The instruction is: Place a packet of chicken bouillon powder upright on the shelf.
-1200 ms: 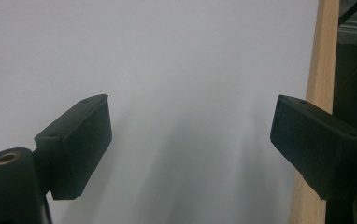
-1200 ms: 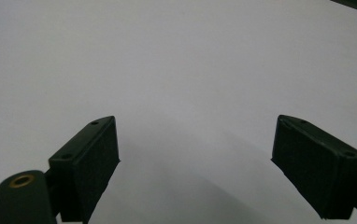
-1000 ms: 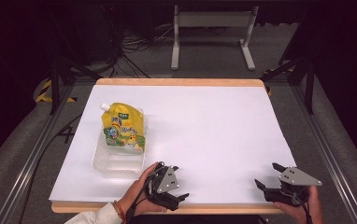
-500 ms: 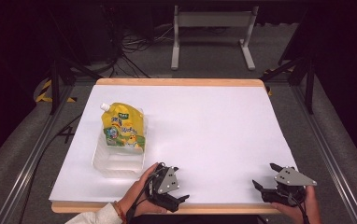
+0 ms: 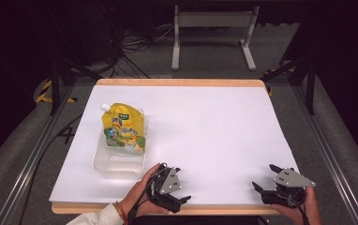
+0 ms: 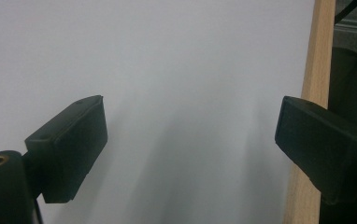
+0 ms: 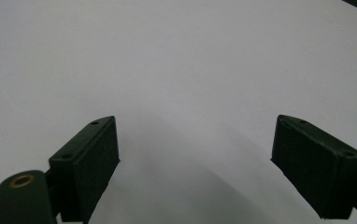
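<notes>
Both the left gripper [image 5: 182, 200] and right gripper [image 5: 265, 179], jaws apart and empty, sit near the table's [image 5: 205, 122] front edge, apparently before any reach for the yellow pouch [image 5: 123, 129] propped in the clear tub [image 5: 116, 161] left of them

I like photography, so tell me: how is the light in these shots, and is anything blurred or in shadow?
High view: the white table is brightly lit, the room beyond dark; the yellow pouch looks slightly soft. Left gripper view: the black jaws are blurred, a soft grey shadow between them. Right gripper view: jaws sharper, a faint shadow on the white surface.
</notes>
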A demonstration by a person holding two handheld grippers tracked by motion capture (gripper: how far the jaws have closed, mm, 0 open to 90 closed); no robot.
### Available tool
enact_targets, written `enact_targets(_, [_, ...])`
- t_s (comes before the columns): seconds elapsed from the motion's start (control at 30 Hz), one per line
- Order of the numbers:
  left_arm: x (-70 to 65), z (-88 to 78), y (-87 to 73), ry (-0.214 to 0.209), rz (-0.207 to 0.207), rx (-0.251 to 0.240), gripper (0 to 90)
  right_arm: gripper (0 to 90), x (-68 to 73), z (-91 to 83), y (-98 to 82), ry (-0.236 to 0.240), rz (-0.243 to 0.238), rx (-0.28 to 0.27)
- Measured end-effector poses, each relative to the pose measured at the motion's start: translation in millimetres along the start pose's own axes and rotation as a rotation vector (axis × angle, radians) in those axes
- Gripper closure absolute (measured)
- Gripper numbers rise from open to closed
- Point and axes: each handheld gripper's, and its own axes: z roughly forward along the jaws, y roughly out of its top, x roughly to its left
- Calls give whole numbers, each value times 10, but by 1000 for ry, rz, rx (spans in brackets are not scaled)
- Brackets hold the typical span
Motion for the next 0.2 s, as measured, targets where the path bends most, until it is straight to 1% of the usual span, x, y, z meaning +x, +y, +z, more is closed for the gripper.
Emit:
enact_targets(0.03, [-5,0,4,-2,-4,-2,99,152,4,4,0,4,-5,1])
enact_targets(0.17, [-8,5,2,-4,2,-5,99,152,13,18,3,13,-10,4])
enact_targets(0.2, [-15,6,-6,-4,-7,4,99,152,15,21,8,14,-9,3])
